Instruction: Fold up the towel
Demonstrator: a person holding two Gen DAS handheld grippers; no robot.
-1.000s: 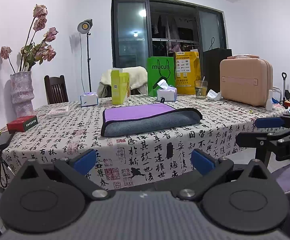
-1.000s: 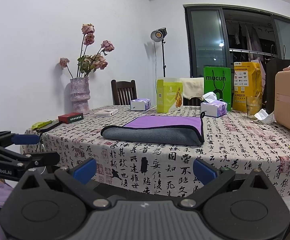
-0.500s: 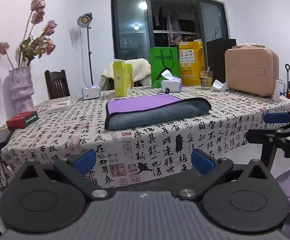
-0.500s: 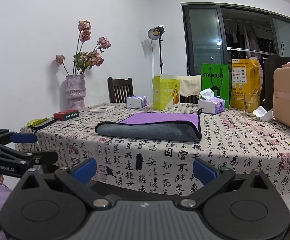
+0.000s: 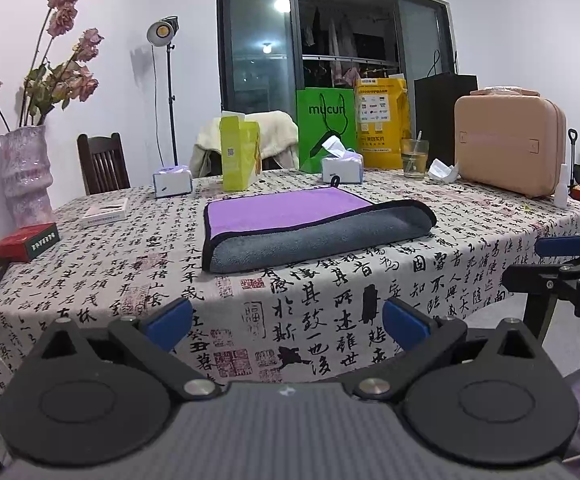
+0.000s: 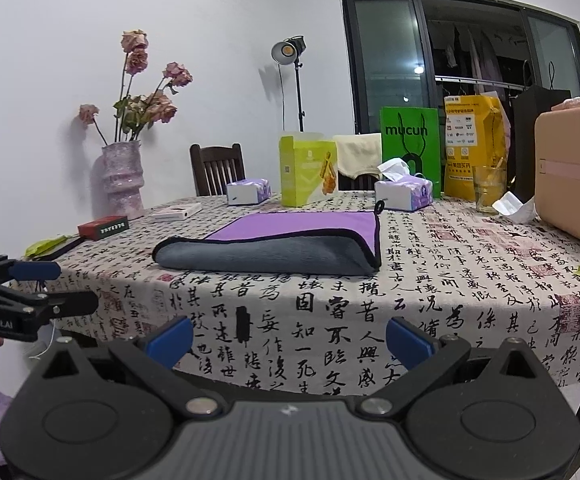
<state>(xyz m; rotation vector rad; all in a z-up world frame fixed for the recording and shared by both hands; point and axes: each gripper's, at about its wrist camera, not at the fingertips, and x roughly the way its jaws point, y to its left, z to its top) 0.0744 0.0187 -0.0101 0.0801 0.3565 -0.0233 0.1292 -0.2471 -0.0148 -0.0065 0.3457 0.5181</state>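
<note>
While both grippers hang off the near table edge, the scene reads left to right:

Vase [image 5: 25, 176]: mottled pink ceramic, ribbed and upright, holding dried roses at the table's far left.
Red box [image 5: 25, 241]: flat cardboard carton, near the left edge.
Tablecloth [image 5: 330, 280]: pale woven cloth printed with black calligraphy and red seals, draping over the near edge.
Left gripper [image 5: 287, 320]: black plastic arms with blue pads, spread wide apart with nothing between them, below the table edge.
Towel [image 5: 310, 224]: plush microfibre, purple on top, grey on the underside, black piped hem; folded once into a flat rectangle in the middle of the table, well apart from both grippers.
Towel axis: long side runs left to right across the table; the rounded grey fold faces the near edge, the open hems face the far side, and a small black hanging loop sits at the far right corner.
Right gripper [image 6: 290, 338]: same black build and blue pads, likewise spread wide and holding nothing.
Pink case [image 5: 510, 144]: smooth hard shell with rounded corners, at the far right.
</note>
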